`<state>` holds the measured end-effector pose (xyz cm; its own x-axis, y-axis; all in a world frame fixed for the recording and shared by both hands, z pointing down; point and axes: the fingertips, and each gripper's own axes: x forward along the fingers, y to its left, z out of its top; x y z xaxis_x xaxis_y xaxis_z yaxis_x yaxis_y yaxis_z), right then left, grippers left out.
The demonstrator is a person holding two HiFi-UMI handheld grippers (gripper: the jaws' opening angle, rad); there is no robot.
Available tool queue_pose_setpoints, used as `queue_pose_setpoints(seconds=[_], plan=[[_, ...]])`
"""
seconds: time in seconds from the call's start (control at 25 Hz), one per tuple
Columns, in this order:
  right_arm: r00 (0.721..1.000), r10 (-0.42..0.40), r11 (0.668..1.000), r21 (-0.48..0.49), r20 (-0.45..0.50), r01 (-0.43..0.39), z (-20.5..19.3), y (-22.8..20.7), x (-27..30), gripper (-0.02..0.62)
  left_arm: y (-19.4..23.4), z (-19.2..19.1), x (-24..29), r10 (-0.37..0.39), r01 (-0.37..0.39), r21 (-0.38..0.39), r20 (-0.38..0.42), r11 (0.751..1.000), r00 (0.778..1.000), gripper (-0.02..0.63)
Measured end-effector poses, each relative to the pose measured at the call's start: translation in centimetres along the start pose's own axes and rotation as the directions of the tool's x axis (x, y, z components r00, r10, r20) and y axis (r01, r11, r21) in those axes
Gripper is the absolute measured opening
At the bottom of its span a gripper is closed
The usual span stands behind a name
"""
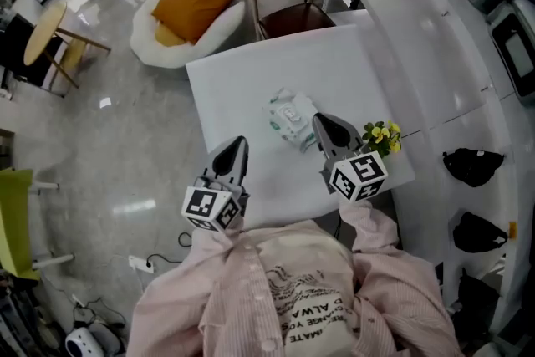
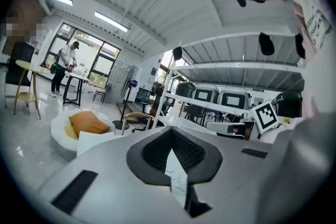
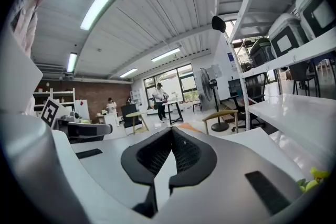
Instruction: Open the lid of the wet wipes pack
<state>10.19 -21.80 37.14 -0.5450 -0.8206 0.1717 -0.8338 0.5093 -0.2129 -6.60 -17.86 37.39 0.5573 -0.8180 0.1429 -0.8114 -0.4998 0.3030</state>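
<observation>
The wet wipes pack (image 1: pixel 291 116), white with green print, lies flat near the middle of the white table (image 1: pixel 251 79), and its lid looks closed. My right gripper (image 1: pixel 318 122) hangs above the table just right of the pack, jaws shut and empty. My left gripper (image 1: pixel 239 143) hangs over the table's near left part, well apart from the pack, and it also looks shut and empty. In the left gripper view the left gripper (image 2: pixel 171 130) points nearly level across the room, as does the right gripper (image 3: pixel 171 129) in its own view. Neither gripper view shows the pack.
A small bunch of yellow flowers (image 1: pixel 382 136) sits at the table's near right edge, close to my right gripper. A wooden chair (image 1: pixel 288 2) stands at the far side. A white beanbag with an orange cushion (image 1: pixel 189 6) lies on the floor at far left. White shelving (image 1: pixel 435 38) runs along the right.
</observation>
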Motion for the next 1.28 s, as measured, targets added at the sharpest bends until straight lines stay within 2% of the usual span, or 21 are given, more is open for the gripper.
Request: queue_pose_setpoints(seconds=[0.12, 0.64, 1.28], plan=[[1.000, -0.001, 1.000, -0.006, 0.025, 0.001, 0.9, 0.5, -0.4, 0.000, 0.2, 1.4, -0.6, 0.012, -0.013, 0.031, 0.029, 0.999, 1.000, 0.000], [0.996, -0.037, 0.999, -0.011, 0.080, 0.038, 2.2, 0.8, -2.0, 0.000, 1.8, 3.5, -2.7, 0.093, -0.097, 0.041, 0.095, 0.994, 0.991, 0.000], [0.996, -0.036, 0.999, -0.020, 0.079, 0.038, 1.9, 0.7, -2.2, 0.000, 1.5, 3.3, -2.8, 0.105, -0.111, 0.071, 0.078, 0.991, 0.991, 0.000]])
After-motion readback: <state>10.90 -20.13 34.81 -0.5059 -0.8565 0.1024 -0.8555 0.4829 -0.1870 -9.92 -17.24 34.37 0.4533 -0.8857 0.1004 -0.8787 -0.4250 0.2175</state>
